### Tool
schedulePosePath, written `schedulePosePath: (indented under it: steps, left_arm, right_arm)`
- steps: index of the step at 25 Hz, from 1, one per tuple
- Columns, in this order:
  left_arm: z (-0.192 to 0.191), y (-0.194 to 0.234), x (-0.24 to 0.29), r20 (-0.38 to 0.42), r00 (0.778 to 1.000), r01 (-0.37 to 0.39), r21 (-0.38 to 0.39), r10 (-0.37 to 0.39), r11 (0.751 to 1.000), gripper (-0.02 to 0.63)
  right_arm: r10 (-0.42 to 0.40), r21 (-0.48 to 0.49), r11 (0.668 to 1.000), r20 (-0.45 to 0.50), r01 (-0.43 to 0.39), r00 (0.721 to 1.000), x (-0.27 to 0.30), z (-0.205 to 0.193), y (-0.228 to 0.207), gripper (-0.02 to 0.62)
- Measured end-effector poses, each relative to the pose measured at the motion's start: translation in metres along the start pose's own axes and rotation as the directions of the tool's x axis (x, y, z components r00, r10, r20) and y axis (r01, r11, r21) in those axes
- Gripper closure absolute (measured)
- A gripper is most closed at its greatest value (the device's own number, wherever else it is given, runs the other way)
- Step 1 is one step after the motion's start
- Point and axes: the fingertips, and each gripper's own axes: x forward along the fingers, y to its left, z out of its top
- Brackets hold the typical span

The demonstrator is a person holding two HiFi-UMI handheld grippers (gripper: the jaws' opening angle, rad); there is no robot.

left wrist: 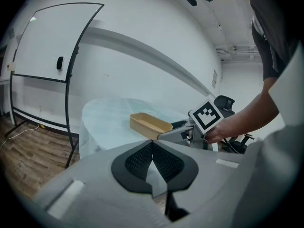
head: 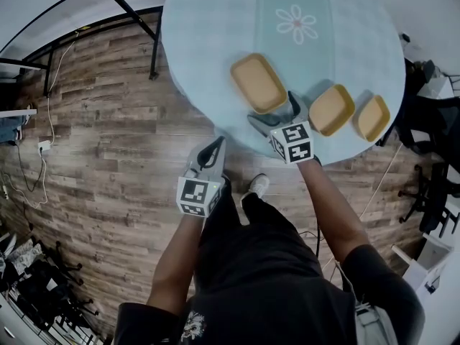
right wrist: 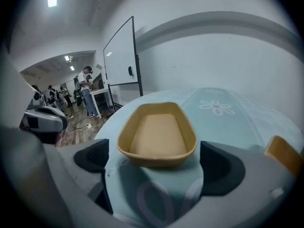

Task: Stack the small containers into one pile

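Note:
Three tan containers sit on the round table [head: 215, 42]: a large one [head: 259, 83] near the front edge, a middle one [head: 331, 109] and a small one [head: 374, 118] to its right. My right gripper [head: 274, 113] is open just in front of the large container [right wrist: 158, 136], whose near end lies level with the two pads [right wrist: 93, 155] without touching them. My left gripper [head: 214, 150] is shut with nothing in it, off the table's edge over the floor. From the left gripper view, its pads [left wrist: 153, 164] meet and the large container [left wrist: 149, 124] shows beyond.
The table has a pale cloth with a flower print [head: 297, 23]. A whiteboard on a black stand [left wrist: 52, 46] is to the left of the table. Wooden floor [head: 108, 135] lies below. An office chair [head: 435, 192] stands at the right. People stand far off [right wrist: 86, 90].

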Motion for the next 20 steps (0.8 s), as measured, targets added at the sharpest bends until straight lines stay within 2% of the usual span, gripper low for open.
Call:
schedulePosePath:
  steps: [13, 20]
  left_arm:
    - [-0.002, 0.011, -0.005, -0.013, 1.0, 0.001, 0.028, 0.0, 1.0, 0.601]
    - [-0.008, 0.012, -0.011, -0.022, 1.0, -0.008, 0.019, 0.008, 1.0, 0.601]
  right_arm:
    - [-0.032, 0.002, 0.999, -0.034, 0.032, 0.999, 0.016, -0.001, -0.004, 0.009]
    - [-0.071, -0.04, 0.997, -0.025, 0.07, 0.997, 0.014, 0.0, -0.003, 0.058]
